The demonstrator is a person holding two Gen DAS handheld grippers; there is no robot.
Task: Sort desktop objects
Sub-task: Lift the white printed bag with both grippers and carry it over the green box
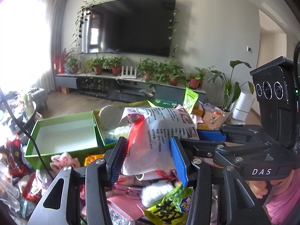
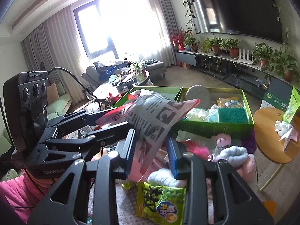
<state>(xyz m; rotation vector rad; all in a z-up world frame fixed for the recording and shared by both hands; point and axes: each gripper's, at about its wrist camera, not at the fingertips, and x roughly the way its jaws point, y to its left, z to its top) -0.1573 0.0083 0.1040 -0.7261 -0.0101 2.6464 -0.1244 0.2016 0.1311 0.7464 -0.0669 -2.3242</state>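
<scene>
White-and-red plastic snack packet (image 1: 155, 136) hangs pinched at opposite ends by left gripper (image 1: 147, 157) and right gripper (image 2: 151, 150), lifted just before the green boxes (image 1: 63, 131), likely for sorting.

Wall-mounted TV (image 1: 129, 26), potted plants on low console (image 1: 131, 78), curtained bright window (image 2: 112, 24), sofa (image 2: 105, 69)

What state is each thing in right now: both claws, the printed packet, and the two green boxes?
Left claw: shut on the printed packet.
Right claw: shut on the same packet.
Printed packet: sealed, held up above the clutter.
Left green box: open, nothing visible inside.
Right green box: open, partly filled with sponges and pads.
</scene>
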